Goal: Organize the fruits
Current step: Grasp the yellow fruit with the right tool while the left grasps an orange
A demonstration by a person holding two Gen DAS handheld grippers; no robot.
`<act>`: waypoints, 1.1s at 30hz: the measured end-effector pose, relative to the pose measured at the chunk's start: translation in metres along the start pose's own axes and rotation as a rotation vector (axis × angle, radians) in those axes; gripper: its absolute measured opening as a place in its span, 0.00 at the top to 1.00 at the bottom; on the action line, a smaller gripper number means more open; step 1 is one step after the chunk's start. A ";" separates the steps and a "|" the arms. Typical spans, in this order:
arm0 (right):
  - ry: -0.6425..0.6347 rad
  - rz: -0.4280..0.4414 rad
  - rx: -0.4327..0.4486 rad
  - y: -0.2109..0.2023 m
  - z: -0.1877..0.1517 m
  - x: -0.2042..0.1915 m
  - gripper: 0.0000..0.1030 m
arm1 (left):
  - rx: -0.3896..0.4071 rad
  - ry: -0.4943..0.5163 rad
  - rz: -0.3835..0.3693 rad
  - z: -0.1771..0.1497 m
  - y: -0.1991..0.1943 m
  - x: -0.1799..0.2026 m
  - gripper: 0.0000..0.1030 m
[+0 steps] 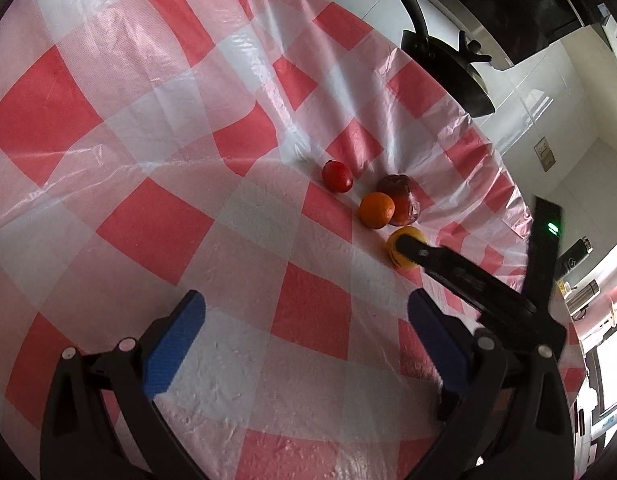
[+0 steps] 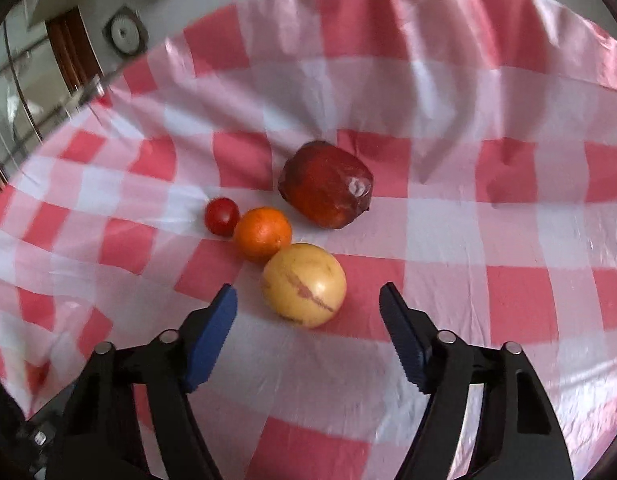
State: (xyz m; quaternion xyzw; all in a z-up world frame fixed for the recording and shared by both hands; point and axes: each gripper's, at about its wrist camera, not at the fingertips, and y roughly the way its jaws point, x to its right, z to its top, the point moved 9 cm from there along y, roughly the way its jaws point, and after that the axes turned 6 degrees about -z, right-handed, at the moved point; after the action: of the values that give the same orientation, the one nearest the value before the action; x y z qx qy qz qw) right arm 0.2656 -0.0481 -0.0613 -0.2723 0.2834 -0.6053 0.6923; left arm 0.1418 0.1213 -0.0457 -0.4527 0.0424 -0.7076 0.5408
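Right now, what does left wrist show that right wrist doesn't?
Left wrist only: the right gripper from outside, reaching the yellow fruit, plus a black pan at the table's far edge. Right wrist only: the yellow fruit's streaked skin between open fingers, nothing gripped. Both: orange, small red fruit, wrapped dark-red fruit, checkered cloth.

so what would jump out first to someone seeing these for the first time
The red and white checked tablecloth fills both views. On it sits a tight cluster of four fruits: a yellow fruit nearest, an orange touching it, a small red tomato to the left, and a large dark red fruit behind. The right hand-held gripper is open right around the yellow fruit, while the left hand-held gripper hangs open over bare cloth.
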 end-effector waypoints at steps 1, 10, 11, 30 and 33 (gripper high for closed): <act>-0.012 -0.006 -0.009 0.004 0.000 -0.002 0.48 | -0.001 0.003 0.002 0.000 0.000 0.000 0.02; 0.211 0.020 0.106 -0.033 -0.014 0.046 0.57 | -0.010 0.014 -0.008 -0.001 0.001 0.001 0.01; 0.277 0.031 0.118 -0.036 -0.016 0.060 0.57 | -0.010 0.012 -0.013 -0.001 0.001 0.001 0.01; 0.521 0.078 0.287 -0.060 -0.005 0.109 0.56 | -0.135 0.385 0.191 0.029 0.140 0.079 0.35; 0.536 0.094 0.280 -0.059 -0.006 0.111 0.56 | -0.170 0.412 0.251 0.033 0.163 0.078 0.51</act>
State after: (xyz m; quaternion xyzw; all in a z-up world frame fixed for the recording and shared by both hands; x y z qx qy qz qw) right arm 0.2331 -0.1654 -0.0301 0.0087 0.3820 -0.6560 0.6509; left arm 0.2829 0.0060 -0.0693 -0.3341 0.2667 -0.7062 0.5644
